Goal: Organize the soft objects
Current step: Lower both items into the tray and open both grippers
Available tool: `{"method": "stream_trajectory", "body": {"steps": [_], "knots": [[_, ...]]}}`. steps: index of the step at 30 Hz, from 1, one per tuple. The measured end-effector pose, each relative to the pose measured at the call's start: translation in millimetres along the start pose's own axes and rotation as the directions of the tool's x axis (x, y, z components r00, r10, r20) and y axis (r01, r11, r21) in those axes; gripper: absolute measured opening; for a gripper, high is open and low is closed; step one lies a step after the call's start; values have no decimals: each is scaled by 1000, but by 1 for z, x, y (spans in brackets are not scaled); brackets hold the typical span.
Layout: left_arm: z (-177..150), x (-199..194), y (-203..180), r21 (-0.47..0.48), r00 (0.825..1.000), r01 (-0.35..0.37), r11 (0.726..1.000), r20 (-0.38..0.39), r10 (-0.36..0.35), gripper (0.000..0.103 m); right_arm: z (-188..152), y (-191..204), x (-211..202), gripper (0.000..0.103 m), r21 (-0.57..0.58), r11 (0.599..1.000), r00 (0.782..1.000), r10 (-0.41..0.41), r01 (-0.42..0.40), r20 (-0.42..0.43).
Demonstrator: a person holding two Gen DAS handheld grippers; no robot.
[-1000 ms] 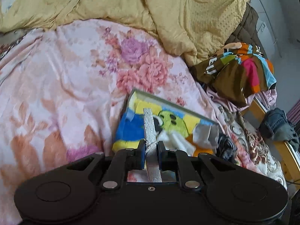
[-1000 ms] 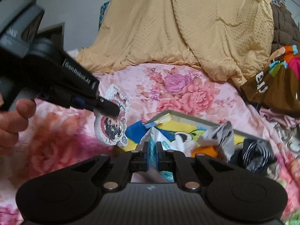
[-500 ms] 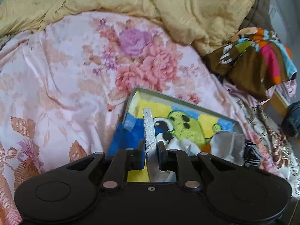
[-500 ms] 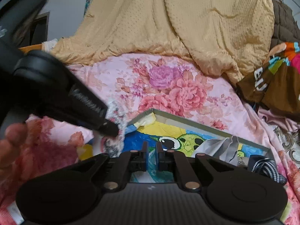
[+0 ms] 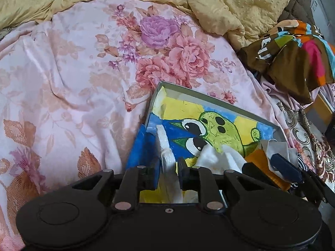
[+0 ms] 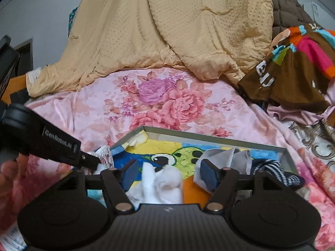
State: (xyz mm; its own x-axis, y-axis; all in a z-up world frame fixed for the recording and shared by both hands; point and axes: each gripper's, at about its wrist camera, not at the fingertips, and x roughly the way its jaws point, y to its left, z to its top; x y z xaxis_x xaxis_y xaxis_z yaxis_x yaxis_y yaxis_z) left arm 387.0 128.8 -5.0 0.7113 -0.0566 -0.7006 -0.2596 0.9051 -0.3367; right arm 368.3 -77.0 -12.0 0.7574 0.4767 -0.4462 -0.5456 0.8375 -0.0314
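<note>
A shallow box [image 5: 215, 98] with a cartoon frog picture inside lies on the floral bedsheet; its rim also shows in the right wrist view [image 6: 209, 135]. My left gripper [image 5: 168, 174] is shut on a flat white patch [image 5: 164, 146], edge-on, over the box's left end. My right gripper [image 6: 170, 174] is open over the box, above a white cloth [image 6: 159, 184]. An orange piece [image 6: 193, 190], a grey cloth [image 6: 226, 156] and a striped black-white sock [image 6: 272, 168] lie in the box. The left gripper's finger [image 6: 69, 150] shows at the left in the right wrist view.
A yellow quilt [image 6: 178, 27] is heaped at the back of the bed. A brown multicoloured garment [image 5: 293, 58] lies at the right. The pink floral sheet [image 5: 73, 79] spreads left of the box. A wooden bed frame edge [image 5: 323, 104] shows at the far right.
My right gripper has opened and let go of the cloth it held over the box. My left gripper has moved closer over the box's left end with the patch.
</note>
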Motion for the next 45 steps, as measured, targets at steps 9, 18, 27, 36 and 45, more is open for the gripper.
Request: {"method": "stream_trajectory", "body": {"steps": [9,18,27,36,45], "knots": [[-13,-3,0,10,1000,6,1000,10,-6,21,-7,15,-12,84,-82,996,999,-37,38,11],[-16,-2,-1,7,1000,-13,1000,19,13,23,-13,18,-49,93,-98,995,997,-16,24,77],[-17,-1,-4,35,999,-29,999,28,28,29,-32,34,-58,95,-207,978,999,9,-1,40],[-14,-16,-1,46,998,-38,998,53,35,36,-15,39,-20,95,-253,964,997,-79,82,20],[-17,-39,-3,78,996,-24,997,87,17,45,7,27,-14,96,-210,972,994,-105,109,28]]}}
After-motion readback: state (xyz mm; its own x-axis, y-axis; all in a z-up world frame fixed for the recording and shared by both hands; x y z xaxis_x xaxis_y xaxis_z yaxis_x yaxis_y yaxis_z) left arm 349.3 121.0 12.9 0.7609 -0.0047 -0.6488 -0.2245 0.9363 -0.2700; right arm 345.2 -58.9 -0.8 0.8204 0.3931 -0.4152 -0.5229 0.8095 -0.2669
